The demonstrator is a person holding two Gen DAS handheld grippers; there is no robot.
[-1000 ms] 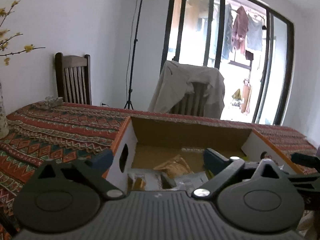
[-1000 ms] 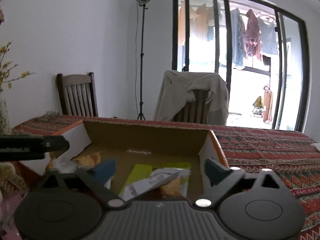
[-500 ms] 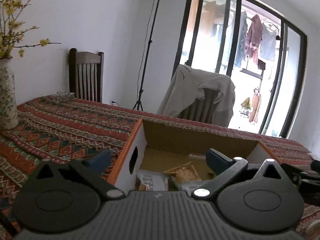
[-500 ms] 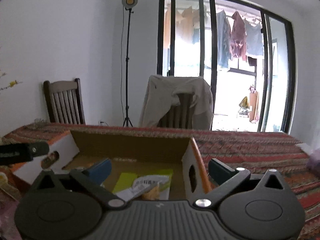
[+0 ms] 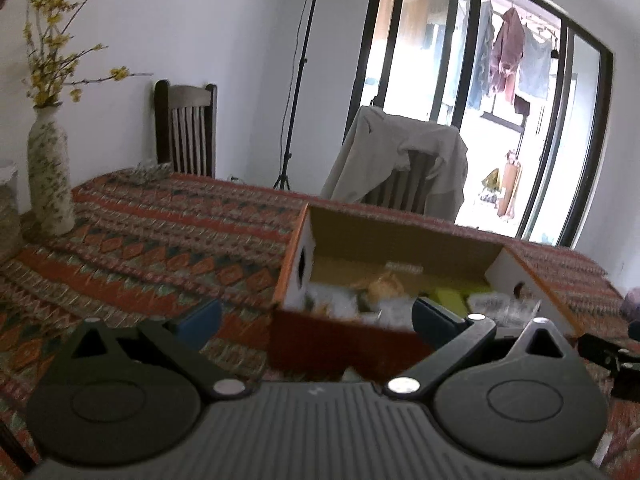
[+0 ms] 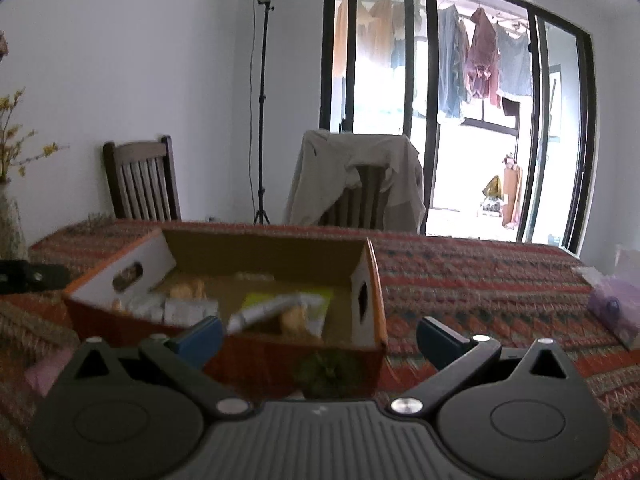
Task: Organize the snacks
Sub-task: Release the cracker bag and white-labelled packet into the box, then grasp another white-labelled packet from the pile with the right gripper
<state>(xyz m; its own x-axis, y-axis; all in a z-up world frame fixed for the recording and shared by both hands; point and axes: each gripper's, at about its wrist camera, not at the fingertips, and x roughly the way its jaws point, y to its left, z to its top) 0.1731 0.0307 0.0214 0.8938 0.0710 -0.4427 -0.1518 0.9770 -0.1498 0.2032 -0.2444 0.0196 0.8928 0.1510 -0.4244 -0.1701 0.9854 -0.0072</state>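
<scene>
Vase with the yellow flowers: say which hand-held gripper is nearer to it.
Left. The left hand-held gripper has the vase close on its left, past the box. The right hand-held gripper sees it only at the far left edge.

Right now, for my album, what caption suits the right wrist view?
Open right gripper faces an orange cardboard box of snack packets on a patterned tablecloth.

One cardboard box (image 6: 368, 292) – several snack packets (image 6: 276, 308) inside, too blurred to count; two chairs (image 6: 140, 178); one vase (image 5: 50, 176)
</scene>
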